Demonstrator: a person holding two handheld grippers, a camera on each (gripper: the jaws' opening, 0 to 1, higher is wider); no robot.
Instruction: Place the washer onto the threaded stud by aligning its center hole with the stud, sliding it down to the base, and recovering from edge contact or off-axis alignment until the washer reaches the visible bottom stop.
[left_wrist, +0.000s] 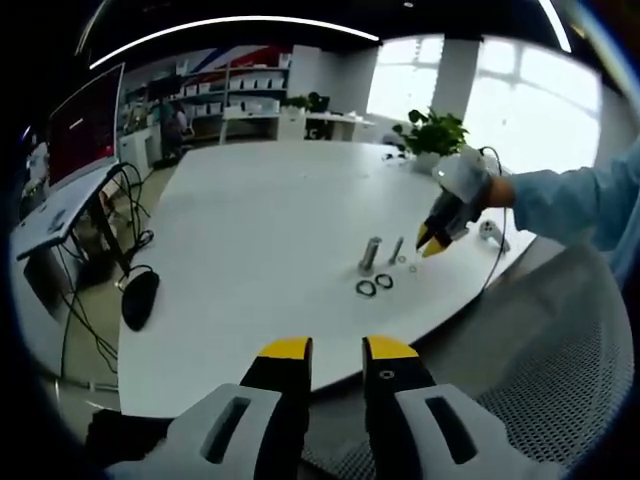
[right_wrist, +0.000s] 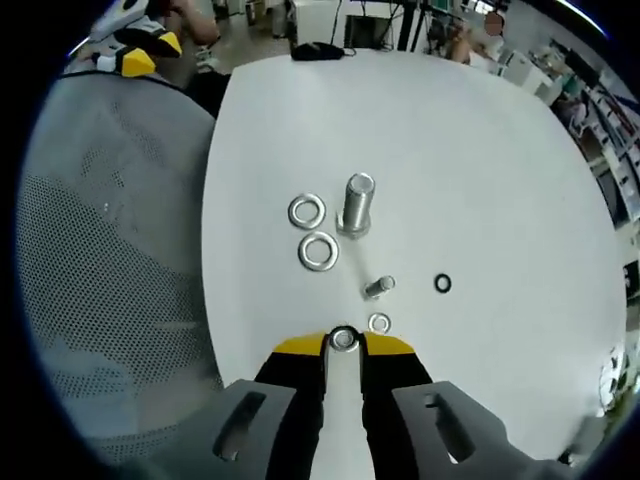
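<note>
Right gripper (right_wrist: 343, 345) pinches a small washer (right_wrist: 343, 339) between its yellow tips, jaws nearly closed; the washer's lower edge is hidden by the tips. Landmark: large threaded stud (right_wrist: 354, 205), standing upright on the white table (right_wrist: 480, 150). Two large washers (right_wrist: 313, 232) lie flat just beside the stud. A small stud (right_wrist: 379, 287) stands between the large stud and the held washer; another small washer (right_wrist: 379, 322) and a black ring (right_wrist: 443, 283) lie near it. Left gripper (left_wrist: 338, 350) hangs off the table edge, jaws slightly apart, holding nothing.
</note>
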